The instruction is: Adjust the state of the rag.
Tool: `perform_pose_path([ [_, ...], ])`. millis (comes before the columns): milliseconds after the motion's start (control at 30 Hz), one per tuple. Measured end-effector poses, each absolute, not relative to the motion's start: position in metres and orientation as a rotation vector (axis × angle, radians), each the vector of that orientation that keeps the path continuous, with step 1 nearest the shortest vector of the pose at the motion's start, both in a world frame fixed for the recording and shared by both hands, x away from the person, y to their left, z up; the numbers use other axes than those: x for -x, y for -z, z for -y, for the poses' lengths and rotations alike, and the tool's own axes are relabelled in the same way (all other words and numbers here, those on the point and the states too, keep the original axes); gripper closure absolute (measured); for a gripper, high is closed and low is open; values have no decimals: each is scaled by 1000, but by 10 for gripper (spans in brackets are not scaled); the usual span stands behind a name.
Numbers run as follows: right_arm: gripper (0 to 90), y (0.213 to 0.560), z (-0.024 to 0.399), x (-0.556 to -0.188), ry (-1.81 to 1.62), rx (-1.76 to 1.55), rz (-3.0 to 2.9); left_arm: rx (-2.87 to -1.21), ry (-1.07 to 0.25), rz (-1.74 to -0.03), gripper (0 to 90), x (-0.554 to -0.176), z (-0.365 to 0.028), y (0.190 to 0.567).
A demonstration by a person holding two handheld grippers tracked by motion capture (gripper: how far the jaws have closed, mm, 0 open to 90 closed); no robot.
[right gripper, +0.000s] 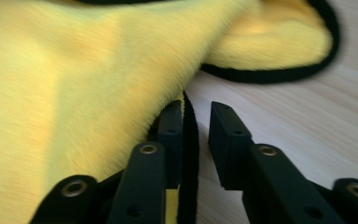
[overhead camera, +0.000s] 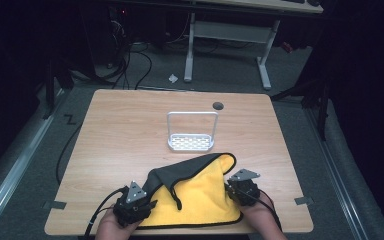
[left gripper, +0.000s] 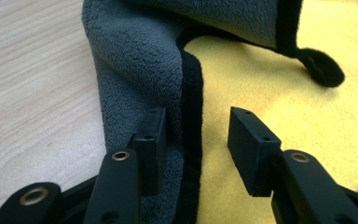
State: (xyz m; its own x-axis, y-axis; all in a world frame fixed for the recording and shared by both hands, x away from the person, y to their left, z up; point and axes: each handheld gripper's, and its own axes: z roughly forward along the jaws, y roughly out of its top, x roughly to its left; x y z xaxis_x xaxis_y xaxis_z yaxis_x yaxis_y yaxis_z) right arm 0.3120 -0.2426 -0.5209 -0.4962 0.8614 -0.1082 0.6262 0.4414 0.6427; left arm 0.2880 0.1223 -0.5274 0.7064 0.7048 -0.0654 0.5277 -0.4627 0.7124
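Both grippers sit at the cloth [overhead camera: 200, 192] on the worktop [overhead camera: 125, 130]: left gripper [left gripper: 196, 135] fingers gape over its black hem (untouched); right gripper [right gripper: 196, 140] fingers stand slightly apart, hem between, unpinched.

The yellow microfibre cloth with black trim [right gripper: 98, 70] is blurring up close, and the picture's left edge is cropping it.

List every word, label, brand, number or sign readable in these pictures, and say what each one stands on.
None can be read. The yellow and grey cloth bears no tag or print that shows, the white rack is plain, and the wooden table carries no lettering. The black zigzag mark on the floor beside the table is a shape, not legible text.
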Motion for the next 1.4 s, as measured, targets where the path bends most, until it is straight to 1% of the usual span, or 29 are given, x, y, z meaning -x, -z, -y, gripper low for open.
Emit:
perform_pose_path([
  [100,787,521,266,-305,-717,-1319,-2212,-2174,-279,-925,593,-283,-122,527],
  [200,772,521,293,-298,-738,-1402,-2162,-2162,-166,-899,641,-280,-120,527],
  [267,751,521,300,-296,-733,-1425,-2143,-2176,-177,-898,650,-278,-117,525],
  [300,716,521,300,-296,-737,-1419,-2143,-2184,-200,-892,649,-277,-116,524],
  [333,705,521,299,-296,-741,-1412,-2144,-2189,-216,-886,644,-277,-116,523],
  [500,699,507,286,-300,-833,-1351,-2123,-2116,-239,-866,573,-282,-111,513],
  [667,700,501,269,-310,-884,-1310,-2178,-2104,-281,-827,500,-289,-94,504],
  [700,701,503,261,-314,-874,-1294,-2210,-2100,-266,-793,492,-289,-81,500],
  [733,701,503,261,-314,-874,-1294,-2210,-2100,-266,-793,474,-289,-81,500],
  [767,699,504,258,-316,-872,-1281,-2217,-2095,-250,-781,474,-289,-73,499],
  [800,696,509,255,-316,-872,-1272,-2219,-2096,-232,-775,437,-290,-64,499],
  [833,694,512,253,-315,-875,-1280,-2220,-2107,-250,-800,430,-292,-48,502],
  [900,683,516,252,-313,-859,-1271,-2230,-2110,-252,-849,421,-297,-37,507],
  [933,682,518,252,-312,-849,-1270,-2233,-2116,-278,-881,441,-300,-33,510],
  [967,680,520,252,-311,-840,-1263,-2237,-2120,-289,-908,495,-304,-31,512],
  [1067,680,524,255,-310,-823,-1260,-2247,-2141,-326,-923,753,-309,-32,516],
  [1100,680,525,256,-309,-833,-1263,-2247,-2141,-326,-923,793,-309,-32,516],
  [1133,680,525,258,-309,-834,-1265,-2246,-2133,-325,-905,811,-310,-40,509],
  [1200,679,525,260,-308,-848,-1274,-2247,-2111,-338,-900,819,-315,-53,496],
  [1233,678,525,261,-309,-854,-1277,-2249,-2111,-338,-900,820,-315,-53,496],
  [1267,678,525,261,-309,-856,-1280,-2251,-2101,-365,-924,819,-326,-71,481],
  [1300,678,525,261,-309,-855,-1280,-2251,-2099,-379,-934,815,-333,-81,473],
  [1367,678,525,261,-309,-850,-1273,-2253,-2093,-436,-968,786,-351,-102,461],
  [1400,678,525,261,-309,-851,-1275,-2254,-2092,-447,-1008,749,-362,-113,457],
])
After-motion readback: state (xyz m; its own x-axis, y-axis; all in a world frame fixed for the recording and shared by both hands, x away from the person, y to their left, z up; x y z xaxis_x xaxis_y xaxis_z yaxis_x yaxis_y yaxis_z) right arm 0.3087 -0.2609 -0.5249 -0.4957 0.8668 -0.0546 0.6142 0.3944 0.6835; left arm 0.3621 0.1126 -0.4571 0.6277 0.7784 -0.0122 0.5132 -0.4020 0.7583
